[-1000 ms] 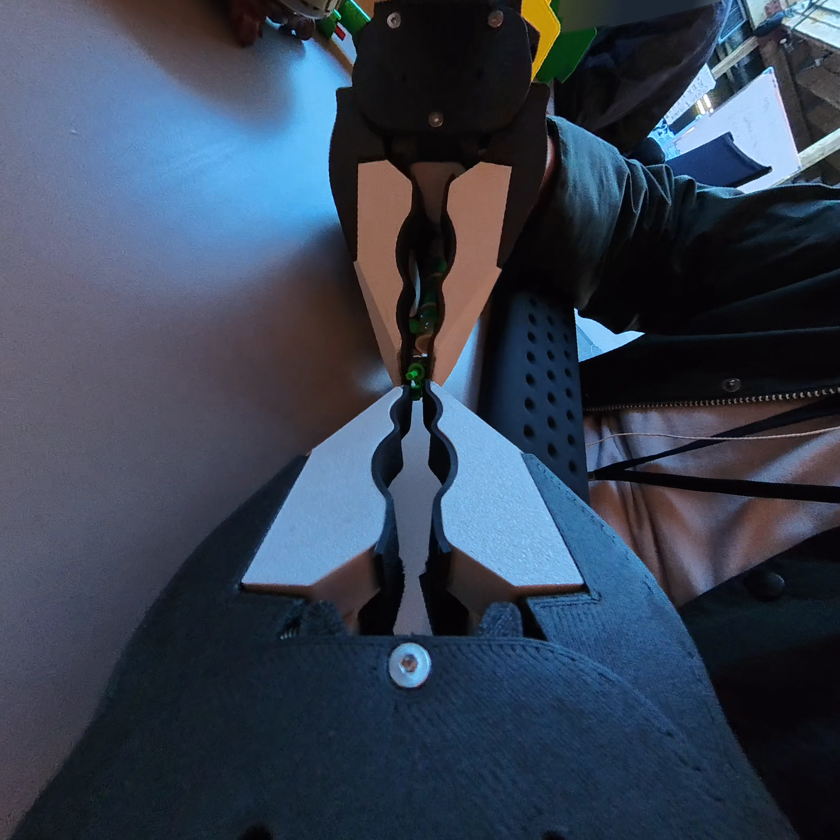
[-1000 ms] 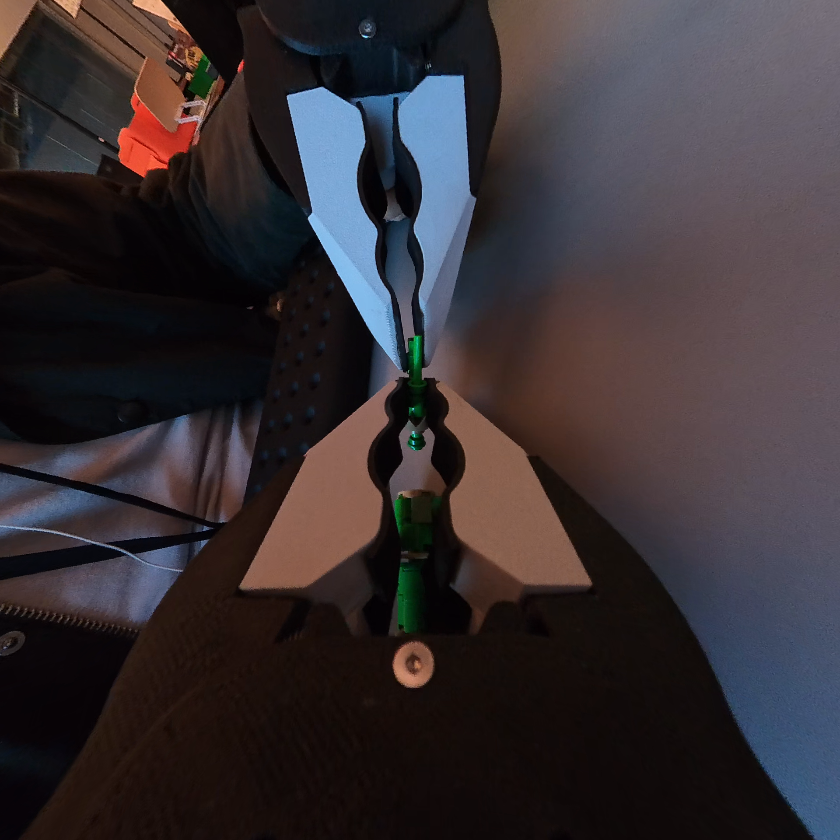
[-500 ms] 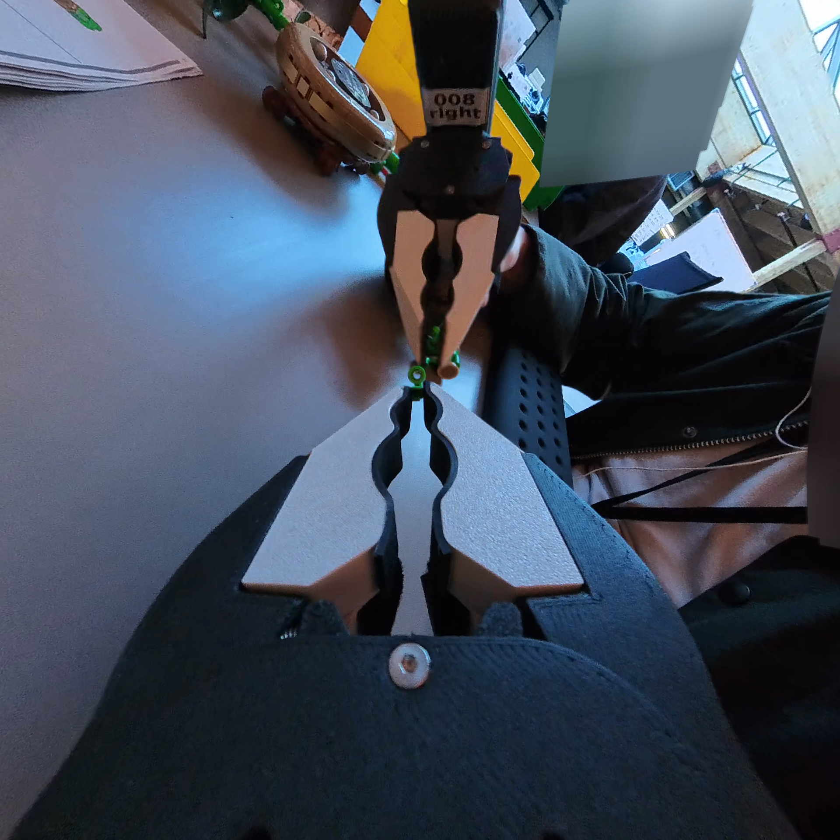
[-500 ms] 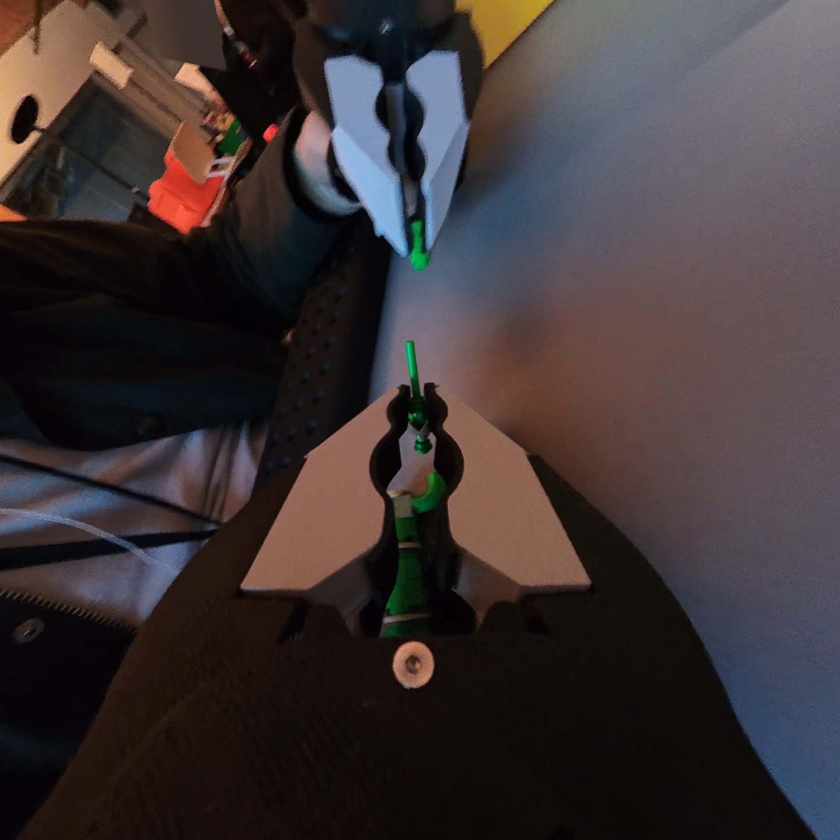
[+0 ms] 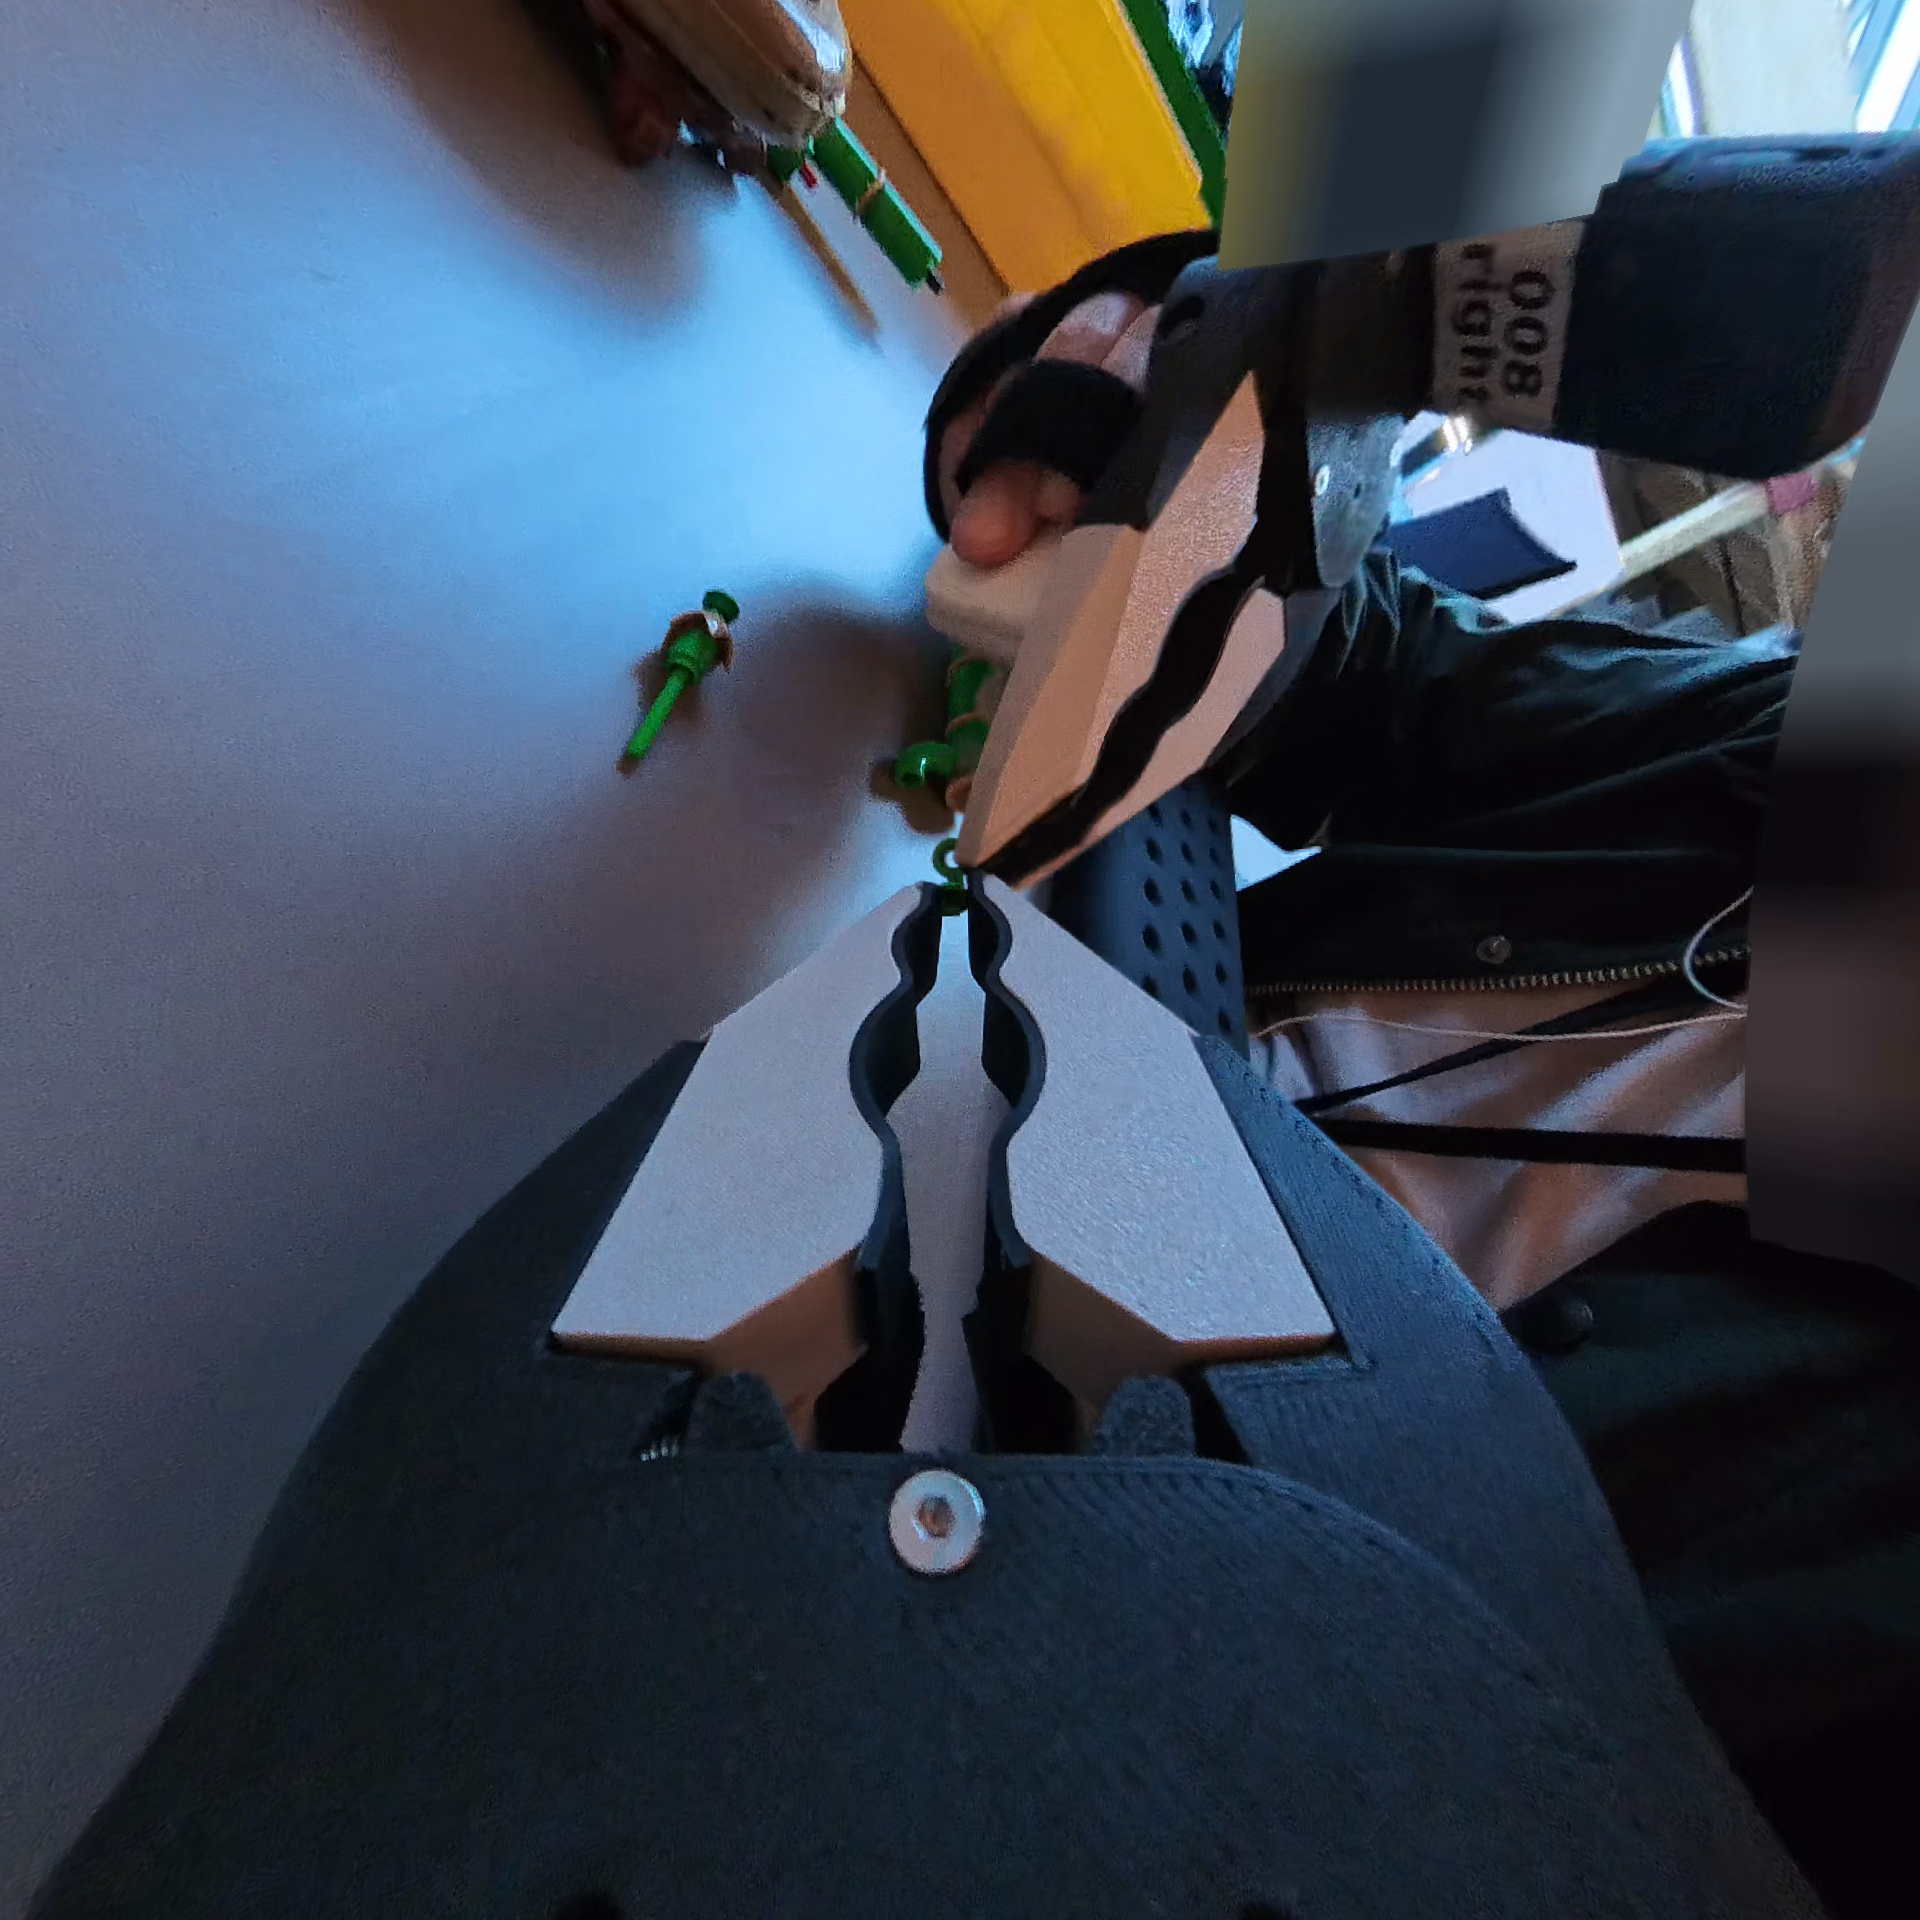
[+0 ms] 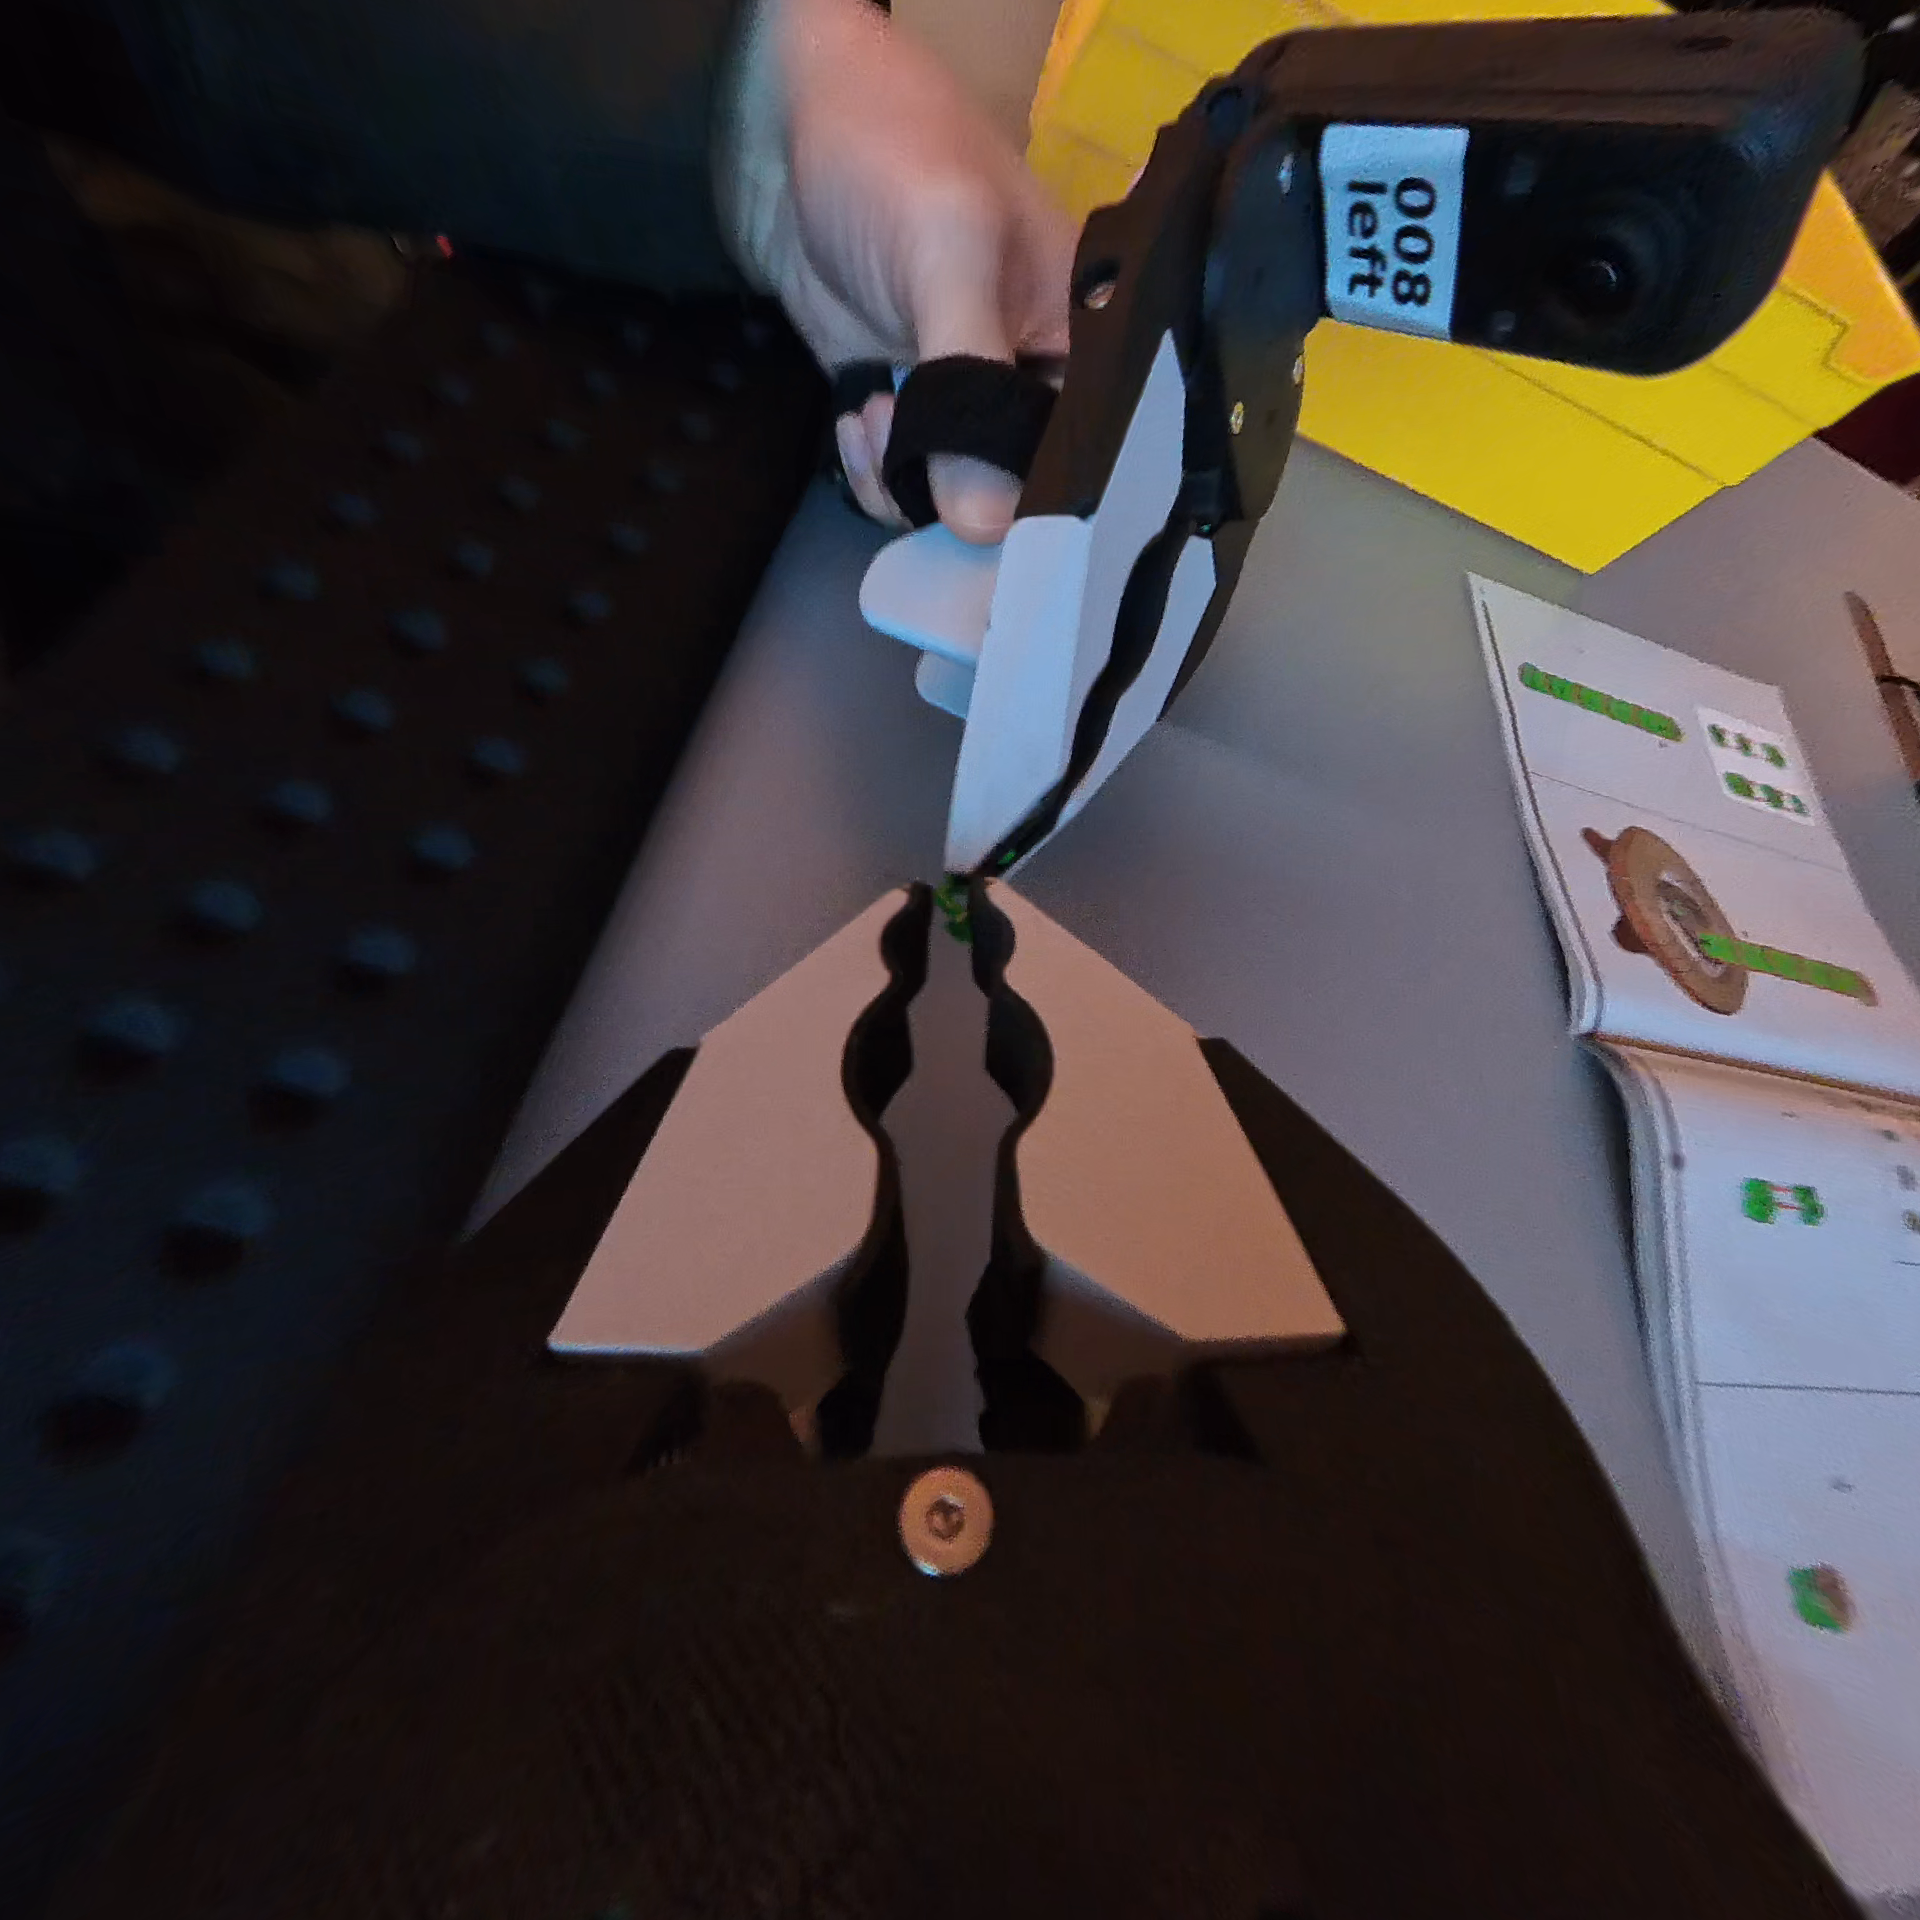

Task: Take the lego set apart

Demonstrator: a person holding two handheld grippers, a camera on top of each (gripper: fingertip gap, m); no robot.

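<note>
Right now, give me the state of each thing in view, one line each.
left gripper, shut on small green piece
right gripper, shut on the same piece
green peg, detached, lying on table
green stem, detached, lying on table, partly hidden
instruction booklet, open, flat on table

Lighting: cool daylight from the windows at upper right in the left wrist view; blue sheen across the grey surface (image 5: pixel 312 727). Right wrist view dimmer, warm cast on the right gripper (image 6: pixel 951 904).
Shadows: soft, beneath the loose green pieces (image 5: pixel 681 670).
Blur: motion smear on hand (image 6: pixel 894 229), instruction booklet (image 6: pixel 1714 935).
Distortion: wide-angle bending at edges.
</note>
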